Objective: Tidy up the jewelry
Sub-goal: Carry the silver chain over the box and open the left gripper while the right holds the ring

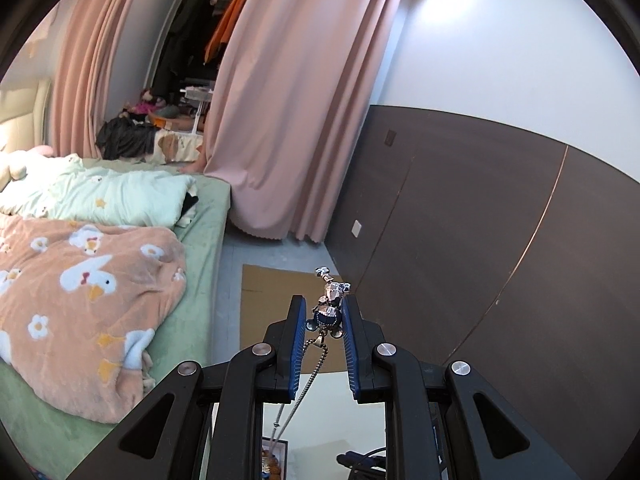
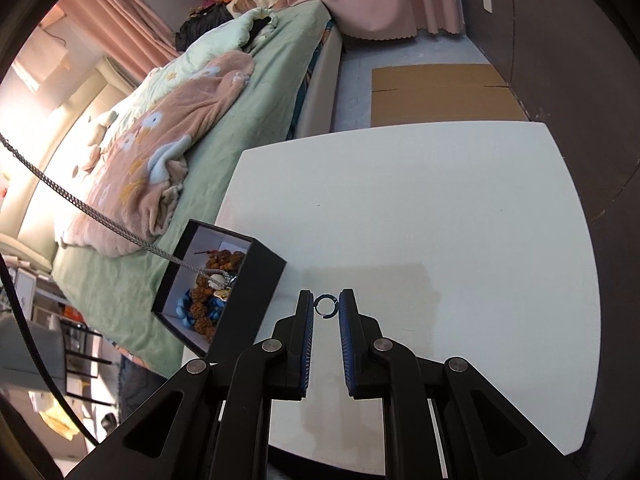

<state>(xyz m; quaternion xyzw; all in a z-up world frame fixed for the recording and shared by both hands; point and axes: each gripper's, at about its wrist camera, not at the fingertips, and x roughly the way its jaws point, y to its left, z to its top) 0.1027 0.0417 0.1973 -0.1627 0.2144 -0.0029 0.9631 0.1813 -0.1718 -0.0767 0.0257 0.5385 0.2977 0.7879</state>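
Where the left gripper (image 1: 325,307) closes its blue pads, a silver and dark blue pendant (image 1: 329,306) is pinched between them, its upper links poking out past the fingertips. From the pendant a chain (image 1: 301,384) drops back between the fingers toward the box (image 1: 275,458), only a corner of which shows at the bottom of the left view. This gripper points only slightly downward, out over the floor, toward the pink curtain (image 1: 296,92) and the dark wall panel (image 1: 480,240).

The right gripper (image 2: 327,307) grips a small dark ring (image 2: 327,306) at its fingertips, the jaws nearly shut on it, one pad on each side. It is tilted steeply down over the white table (image 2: 440,220).

To the left of the right gripper, the black box (image 2: 256,280) sits at the table's edge next to the bed (image 2: 272,80). It is open and white inside, holding brown beads (image 2: 208,292), a blue beaded piece (image 2: 186,308) and a pale metal charm (image 2: 220,280). In the right view the chain (image 2: 80,204) runs taut from the upper left down into the box, ending among the beads.

Cardboard (image 2: 440,92) lies on the floor beyond the table.
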